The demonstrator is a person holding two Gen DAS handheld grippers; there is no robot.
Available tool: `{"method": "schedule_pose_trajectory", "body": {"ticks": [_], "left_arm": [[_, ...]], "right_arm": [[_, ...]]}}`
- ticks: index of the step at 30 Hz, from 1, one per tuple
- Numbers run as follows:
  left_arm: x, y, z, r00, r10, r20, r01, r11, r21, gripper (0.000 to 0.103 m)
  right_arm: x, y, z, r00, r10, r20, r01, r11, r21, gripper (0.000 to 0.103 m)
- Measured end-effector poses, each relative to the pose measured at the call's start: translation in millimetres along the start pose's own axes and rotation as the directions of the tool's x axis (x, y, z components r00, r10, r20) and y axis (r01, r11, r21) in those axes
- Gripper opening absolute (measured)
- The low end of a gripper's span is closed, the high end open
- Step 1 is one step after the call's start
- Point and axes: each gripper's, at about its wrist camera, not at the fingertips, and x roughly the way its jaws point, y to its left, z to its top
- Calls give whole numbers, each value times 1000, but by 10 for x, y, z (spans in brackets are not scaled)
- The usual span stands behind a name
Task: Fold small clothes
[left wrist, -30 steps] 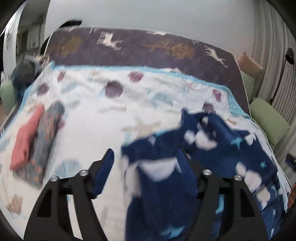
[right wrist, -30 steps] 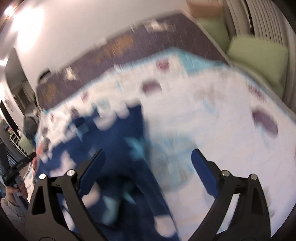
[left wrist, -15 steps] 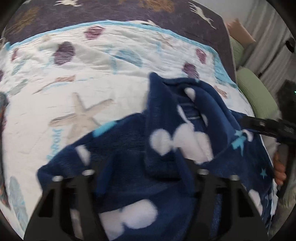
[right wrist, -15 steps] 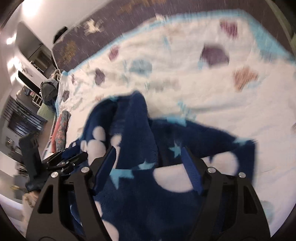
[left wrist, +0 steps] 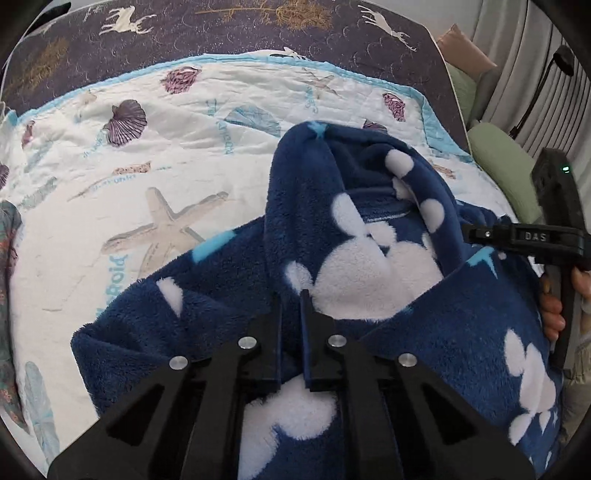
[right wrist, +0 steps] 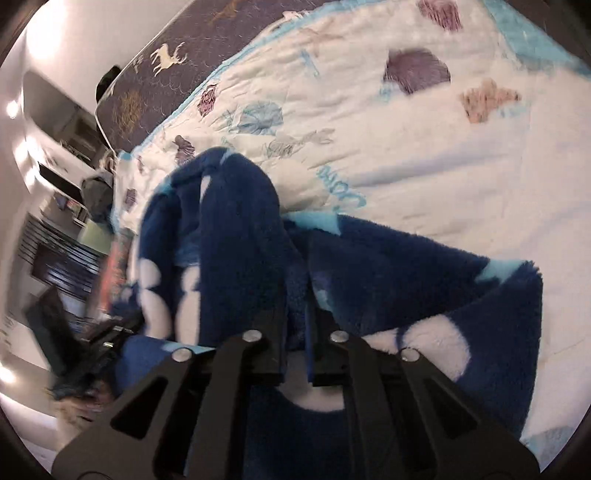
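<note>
The navy fleece garment, printed with white blobs and pale blue stars, lies bunched on the near part of the bed, on top of the white seashell quilt. One section of the garment is raised into a tall fold that arches over the lower layers; a flatter portion spreads toward the near edge of the bed.

My left gripper has its fingers drawn nearly together, pinching a layer of fleece between them at the base of the raised fold. My right gripper is in the same condition: fingers close together, fleece clamped in the narrow gap. In the left wrist view, the right gripper's black body appears at the far right edge of the garment, with my right hand wrapped around its handle.

The quilt carries purple shells, a grey starfish and a light blue border. Beyond it runs a dark purple bedspread with white deer motifs. A patterned folded cloth sits at the left edge of the quilt. Green cushions rest beside the bed on the right, in front of a pale curtain.
</note>
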Motion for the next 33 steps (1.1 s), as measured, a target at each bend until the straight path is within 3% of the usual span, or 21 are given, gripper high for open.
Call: {"method": "schedule_pose_trajectory", "body": {"ticks": [2, 4, 6, 8, 11, 15, 17, 18, 19, 20, 21, 23, 26, 28, 33], "left_arm": [[-65, -11, 8, 1000, 20, 20, -20, 1000, 1, 17], [-211, -2, 5, 997, 54, 51, -54, 999, -10, 27], [-484, 12, -25, 990, 96, 105, -95, 995, -14, 34], [-852, -24, -120, 980, 109, 165, -109, 994, -7, 51], [-1282, -148, -371, 971, 89, 223, -104, 993, 57, 58], [-1530, -168, -822, 973, 98, 210, -115, 991, 68, 60], [-1319, -75, -1023, 986, 132, 104, -136, 990, 28, 65], [-1145, -15, -1116, 980, 194, 33, -195, 981, 19, 68], [-1025, 42, -1197, 975, 221, -6, -221, 975, 6, 70], [-1067, 100, -1266, 980, 199, 14, -198, 979, -44, 70], [-1186, 117, -1280, 980, 198, 26, -195, 977, -81, 69], [-1558, 73, -1313, 981, 165, 104, -153, 981, -115, 69], [-2086, -54, -1457, 964, 155, 217, -139, 986, -87, 71], [-2275, -113, -1603, 959, 147, 241, -135, 989, -64, 72], [-2550, -316, -2175, 966, 110, 234, -107, 994, -26, 83]], "right_arm": [[-100, 67, -20, 999, -22, 35, 23, 999, -30, 12], [-293, 63, -65, 995, -45, 84, 46, 999, -11, 34], [-636, 86, -168, 983, -60, 172, 62, 998, -7, 50], [-987, 155, -358, 973, -58, 223, 70, 996, -49, 53], [-1348, 255, -740, 970, -39, 238, 68, 991, -112, 61], [-1518, 279, -1226, 978, -61, 198, 94, 983, -161, 63], [-1479, 209, -1307, 982, -77, 171, 101, 986, -135, 62], [-1381, 52, -1386, 981, -148, 123, 159, 984, -83, 51], [-1294, -71, -1434, 975, -200, 97, 206, 977, -54, 33], [-1255, -192, -1489, 973, -213, 93, 217, 976, -28, 32], [-1302, -272, -1544, 980, -174, 102, 173, 985, 17, 31], [-1465, -317, -1656, 981, -167, 97, 156, 981, 112, 36], [-1906, -113, -1953, 972, -149, 181, 143, 989, 47, 51], [-2151, 2, -2184, 965, -149, 215, 152, 988, 4, 62], [-2482, 186, -2724, 969, -98, 228, 110, 993, -39, 67]]}}
